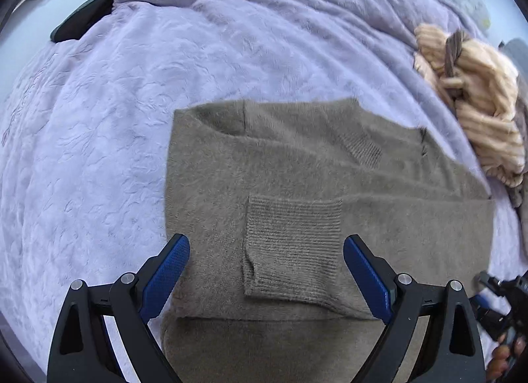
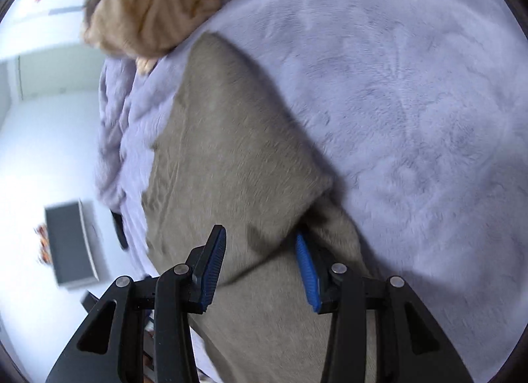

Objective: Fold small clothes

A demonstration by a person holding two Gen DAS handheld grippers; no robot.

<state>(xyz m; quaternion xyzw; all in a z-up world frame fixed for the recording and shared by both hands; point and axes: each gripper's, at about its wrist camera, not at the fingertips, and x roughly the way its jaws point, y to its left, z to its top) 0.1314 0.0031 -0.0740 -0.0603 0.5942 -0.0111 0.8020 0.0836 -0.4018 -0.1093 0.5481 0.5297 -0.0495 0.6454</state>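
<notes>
A grey-brown fuzzy sweater (image 1: 297,178) lies partly folded on the lilac blanket, with a ribbed cuff (image 1: 293,237) laid across its body. My left gripper (image 1: 265,270) points steeply down over the cuff, its blue pads wide apart and holding nothing. In the right wrist view the same sweater (image 2: 231,158) runs up the middle, blurred. My right gripper (image 2: 260,267) stands partly open low over the sweater's edge. Fabric lies between its pads without being pinched, and a fold overlaps the tip of the right pad (image 2: 305,264).
A lilac plush blanket (image 1: 165,86) covers the bed. A heap of peach ribbed knitwear (image 1: 478,102) sits at the far right beside the sweater. A person's hand (image 1: 505,356) shows at the lower right. Beyond the bed's edge is white floor with a dark flat box (image 2: 71,244).
</notes>
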